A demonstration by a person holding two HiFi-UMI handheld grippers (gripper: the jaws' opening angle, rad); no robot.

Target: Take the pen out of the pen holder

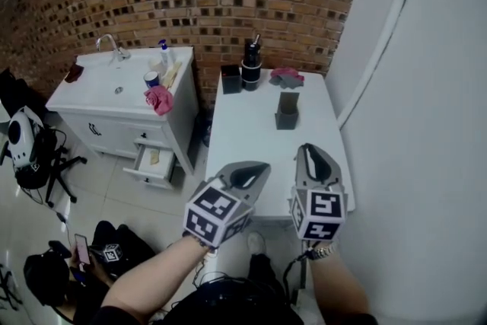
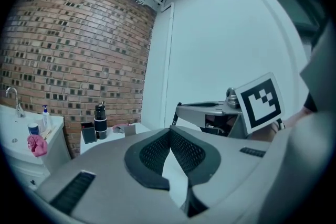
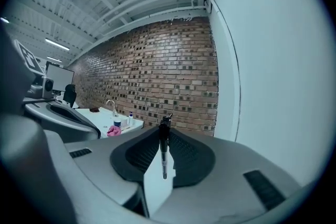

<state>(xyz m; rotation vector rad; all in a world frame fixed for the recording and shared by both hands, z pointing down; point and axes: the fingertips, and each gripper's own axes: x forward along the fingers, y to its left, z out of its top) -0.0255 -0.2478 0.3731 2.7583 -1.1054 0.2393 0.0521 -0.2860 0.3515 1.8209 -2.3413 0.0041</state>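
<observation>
A thin black pen (image 3: 164, 152) stands upright between the pads of my right gripper (image 3: 164, 131), which is shut on it. In the head view that gripper (image 1: 314, 157) hovers over the near edge of the white table (image 1: 243, 133). The dark grey pen holder (image 1: 287, 110) stands farther back on the table, well apart from both grippers. My left gripper (image 1: 249, 176) hangs beside the right one, at the table's near left. Its jaws meet at the tips (image 2: 169, 131) with nothing between them. The pen holder (image 2: 128, 130) shows small in the left gripper view.
At the table's far end stand a black box (image 1: 231, 78), a black bottle (image 1: 251, 65) and a crumpled cloth (image 1: 287, 76). A white sink cabinet (image 1: 114, 99) with a pink rag (image 1: 159, 100) sits left, one drawer open. A white wall (image 1: 411, 125) runs close on the right. Someone sits on the floor (image 1: 53, 274).
</observation>
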